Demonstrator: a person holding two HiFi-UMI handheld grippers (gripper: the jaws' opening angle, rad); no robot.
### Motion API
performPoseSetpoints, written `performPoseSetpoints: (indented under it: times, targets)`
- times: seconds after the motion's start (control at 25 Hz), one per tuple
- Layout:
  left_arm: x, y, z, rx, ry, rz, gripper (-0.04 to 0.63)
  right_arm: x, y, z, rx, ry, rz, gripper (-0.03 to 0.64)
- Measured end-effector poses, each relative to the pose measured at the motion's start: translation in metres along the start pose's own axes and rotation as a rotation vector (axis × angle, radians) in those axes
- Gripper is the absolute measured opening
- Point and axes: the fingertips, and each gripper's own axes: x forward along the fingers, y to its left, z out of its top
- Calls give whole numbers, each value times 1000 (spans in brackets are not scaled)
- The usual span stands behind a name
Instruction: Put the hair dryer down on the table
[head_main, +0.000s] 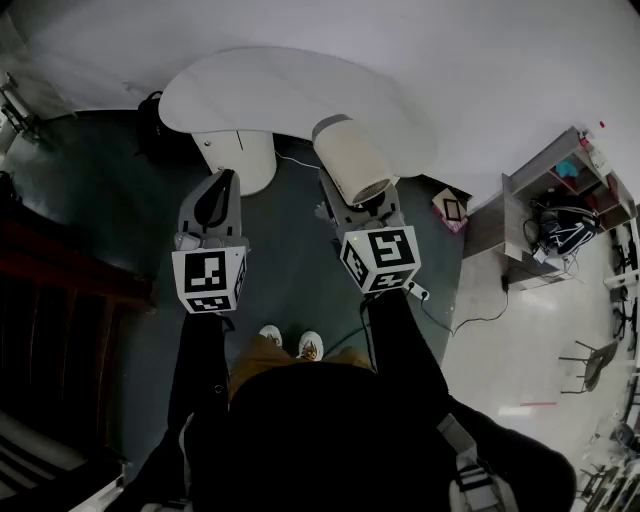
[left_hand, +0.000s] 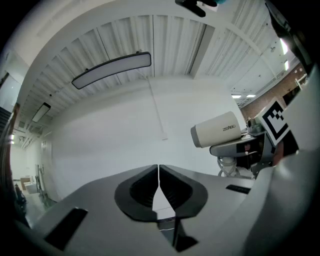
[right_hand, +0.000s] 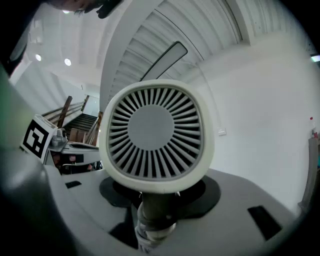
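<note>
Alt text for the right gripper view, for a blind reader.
A cream hair dryer fills the frame, its round rear grille facing the camera, its dark handle clamped in the jaws of the right gripper. Behind: a white wall and ribbed ceiling.

Head view dim; gripper views bright, evenly lit; fisheye-warped, black corners.

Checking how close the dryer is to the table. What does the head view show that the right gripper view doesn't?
Head view only: the white curved-top table, just ahead, and the person's white shoes. Right gripper view only: the dryer's slatted rear grille and its dark handle clamped in the right tool. Both: the cream plastic hair dryer, held up, not resting on the table.
</note>
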Motion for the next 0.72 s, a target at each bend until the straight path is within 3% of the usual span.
performPoseSetpoints:
  times: [0.72]
  targets:
    - [-13,-2,-1,-23,10,44,21,-16,-4,2,5,-12,13,215]
